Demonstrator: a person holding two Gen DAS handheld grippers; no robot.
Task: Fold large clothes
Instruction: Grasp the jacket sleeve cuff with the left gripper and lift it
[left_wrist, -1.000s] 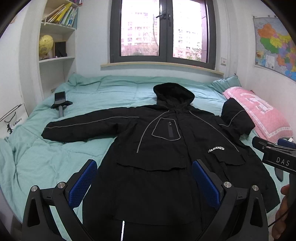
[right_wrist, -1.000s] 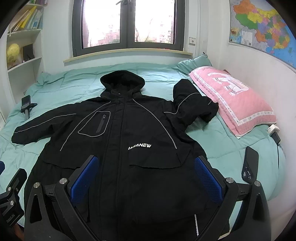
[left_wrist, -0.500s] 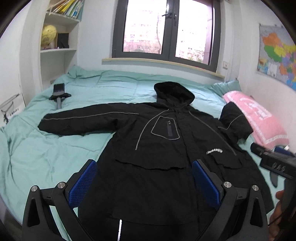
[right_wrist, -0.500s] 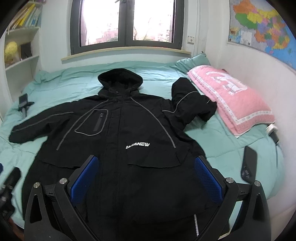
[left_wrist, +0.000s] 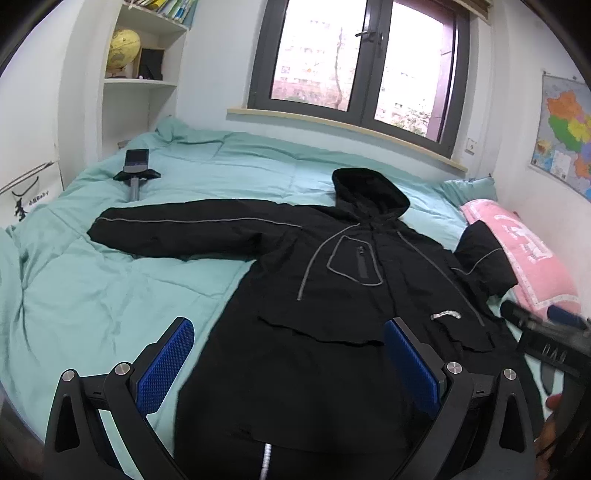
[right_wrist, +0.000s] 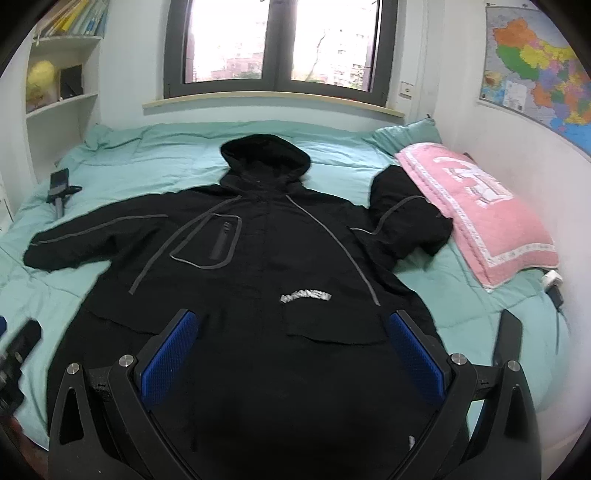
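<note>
Your left gripper (left_wrist: 288, 363) swung left; both grippers, right (right_wrist: 293, 354) too, gape wide, empty. One jacket (right_wrist: 258, 266), one pillow (right_wrist: 476, 206), teal bed (left_wrist: 92, 295), one window (right_wrist: 277, 48).

left gripper (left_wrist: 288, 363) jaws spread wide, right gripper (right_wrist: 295, 356) likewise, nothing held

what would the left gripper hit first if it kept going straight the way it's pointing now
Most likely the black jacket. The left gripper is open, holds nothing, and points at the jacket's lower front, which lies flat on the teal bedding. Nothing shows in between, though depth is hard to judge in this fisheye view.
</note>
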